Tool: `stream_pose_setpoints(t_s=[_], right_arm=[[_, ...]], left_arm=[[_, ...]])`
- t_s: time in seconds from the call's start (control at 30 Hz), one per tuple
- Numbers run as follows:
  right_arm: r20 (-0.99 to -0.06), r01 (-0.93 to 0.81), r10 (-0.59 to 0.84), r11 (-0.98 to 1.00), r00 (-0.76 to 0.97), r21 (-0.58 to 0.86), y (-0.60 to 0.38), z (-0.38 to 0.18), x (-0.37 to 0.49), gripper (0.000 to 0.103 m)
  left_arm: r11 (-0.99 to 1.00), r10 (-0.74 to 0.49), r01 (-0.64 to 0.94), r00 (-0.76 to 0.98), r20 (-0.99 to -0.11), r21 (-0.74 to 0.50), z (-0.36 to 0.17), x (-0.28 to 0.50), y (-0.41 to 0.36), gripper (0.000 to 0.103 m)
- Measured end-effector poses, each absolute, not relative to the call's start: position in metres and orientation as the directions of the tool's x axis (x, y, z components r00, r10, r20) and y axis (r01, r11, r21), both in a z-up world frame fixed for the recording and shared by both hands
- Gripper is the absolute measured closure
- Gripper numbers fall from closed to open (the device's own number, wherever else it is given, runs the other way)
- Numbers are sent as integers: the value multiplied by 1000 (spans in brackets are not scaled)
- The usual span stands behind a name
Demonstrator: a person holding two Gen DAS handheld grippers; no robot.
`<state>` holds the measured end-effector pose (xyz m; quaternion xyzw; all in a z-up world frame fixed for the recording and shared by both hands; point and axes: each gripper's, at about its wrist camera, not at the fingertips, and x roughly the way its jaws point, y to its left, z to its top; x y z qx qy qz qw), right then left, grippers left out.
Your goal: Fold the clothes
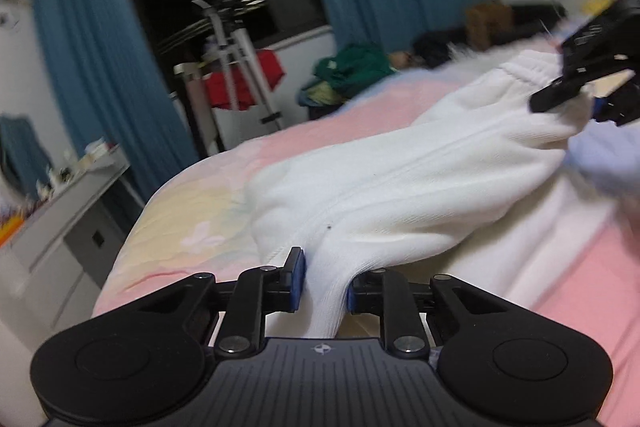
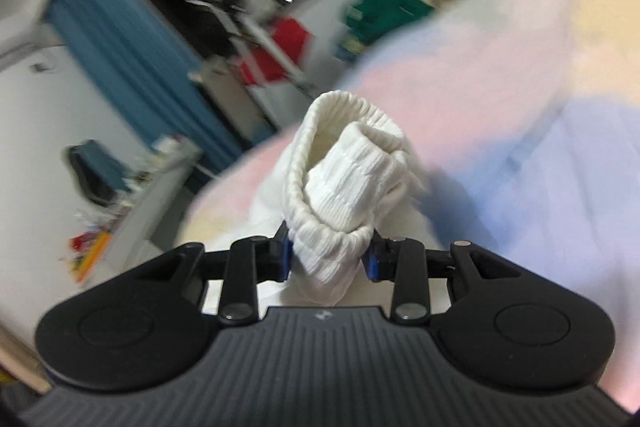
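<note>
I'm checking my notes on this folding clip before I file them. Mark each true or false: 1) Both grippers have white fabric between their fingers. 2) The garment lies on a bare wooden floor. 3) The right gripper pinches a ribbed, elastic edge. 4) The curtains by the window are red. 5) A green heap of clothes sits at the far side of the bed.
1) True: the left gripper and the right gripper each clamp the white garment.
2) False: it lies on a bed cover in pink, yellow and pale blue.
3) True: the ribbed edge is bunched between its fingers.
4) False: the curtains are blue.
5) True: the green clothes lie there.
</note>
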<state>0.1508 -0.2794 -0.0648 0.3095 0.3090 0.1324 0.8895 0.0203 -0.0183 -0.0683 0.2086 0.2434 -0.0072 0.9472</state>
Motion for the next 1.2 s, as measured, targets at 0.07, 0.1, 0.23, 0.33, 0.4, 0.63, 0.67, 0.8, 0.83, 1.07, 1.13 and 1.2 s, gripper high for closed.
stream_pose_setpoints(t_s=[0.07,0.1,0.23,0.33,0.4,0.63,0.67,0.8,0.83,1.07,1.13,1.2], right_arm=[[-532,16,401,788,745,615,-281,-82,158,64],[-545,29,395,790,740,613,-281,-87,159,62],[-560,42,373,806,740,591,-280,-91,158,39],[-583,59,357,817,730,574,-277,-96,158,21],[-588,77,398,780,704,621,-282,-105,164,21],[-531,73,550,647,645,759,-285,-128,179,10],[-517,51,566,642,643,765,-282,-125,179,10],[-419,-77,624,611,660,788,-275,-105,171,10],[-402,-104,630,611,665,785,-273,-101,170,10],[-532,-30,566,702,629,712,-264,-115,177,23],[-536,-27,556,710,635,704,-262,-112,176,26],[-543,-31,539,727,644,686,-259,-109,174,29]], left_arm=[[893,95,136,875,-474,429,-76,19,-24,81],[890,101,135,874,-475,437,-77,19,-24,81],[911,91,133,859,-504,391,-77,23,-14,78],[927,78,131,849,-523,352,-74,27,-6,76],[935,69,131,843,-534,328,-72,31,-1,74],[980,28,92,819,-573,178,-63,36,15,68],[985,22,82,815,-579,153,-62,37,18,67],[996,12,43,800,-599,78,-55,40,32,52],[998,0,35,798,-603,47,-53,41,37,47],[967,-98,-60,808,-581,-247,-32,39,77,18],[948,-92,-99,825,-558,-301,-29,41,86,12],[936,-104,-104,831,-546,-337,-31,49,95,10]])
